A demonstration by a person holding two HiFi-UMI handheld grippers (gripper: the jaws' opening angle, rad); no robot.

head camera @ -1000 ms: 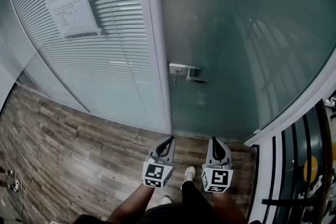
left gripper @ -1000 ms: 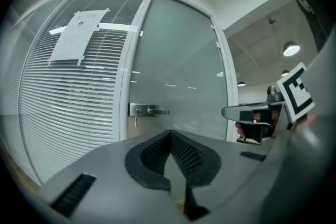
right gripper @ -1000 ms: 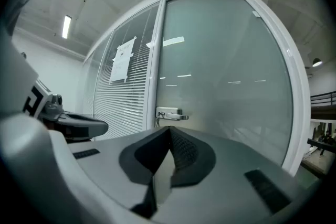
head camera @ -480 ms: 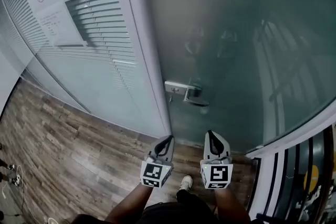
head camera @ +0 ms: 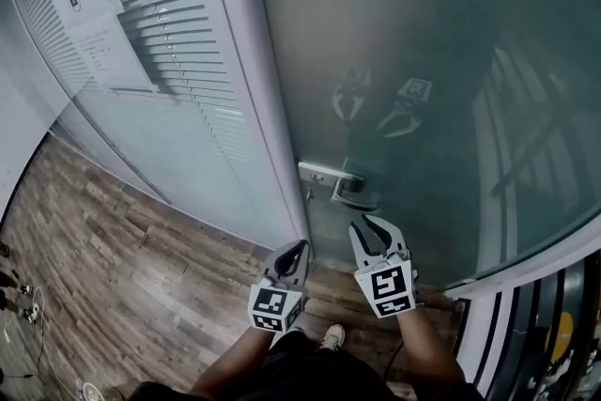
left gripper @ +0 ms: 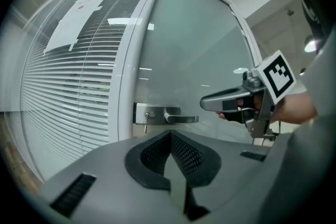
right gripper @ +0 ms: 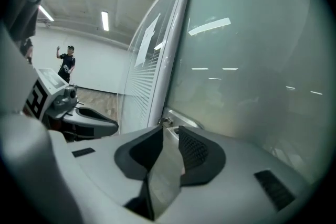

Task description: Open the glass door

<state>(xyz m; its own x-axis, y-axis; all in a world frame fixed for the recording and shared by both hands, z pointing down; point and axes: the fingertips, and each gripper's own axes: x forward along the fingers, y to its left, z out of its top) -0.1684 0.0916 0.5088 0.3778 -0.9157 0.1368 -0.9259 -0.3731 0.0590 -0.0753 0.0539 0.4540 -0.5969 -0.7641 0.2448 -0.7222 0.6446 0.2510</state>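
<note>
The frosted glass door (head camera: 423,61) stands shut in its white frame (head camera: 254,108). Its metal lever handle (head camera: 346,191) (left gripper: 178,118) juts from a lock plate (left gripper: 148,113) at the door's left edge. My right gripper (head camera: 374,226) (right gripper: 170,130) hovers just short of the handle, a little right of it. Its jaws have just been opening, with nothing between them. My left gripper (head camera: 299,247) (left gripper: 170,134) is shut and empty, lower and left of the handle, in front of the frame. The right gripper (left gripper: 226,103) also shows in the left gripper view.
Left of the door is a glass wall with white blinds (head camera: 160,5) and paper notices (head camera: 89,5). A wood floor (head camera: 122,277) lies below. A dark railing (head camera: 526,333) runs at the right. A person (right gripper: 66,63) stands far off.
Both grippers have moved closer to the door, and the handle now sits nearer in the head view. The right gripper has rolled and its jaws have parted; the left stays shut.
</note>
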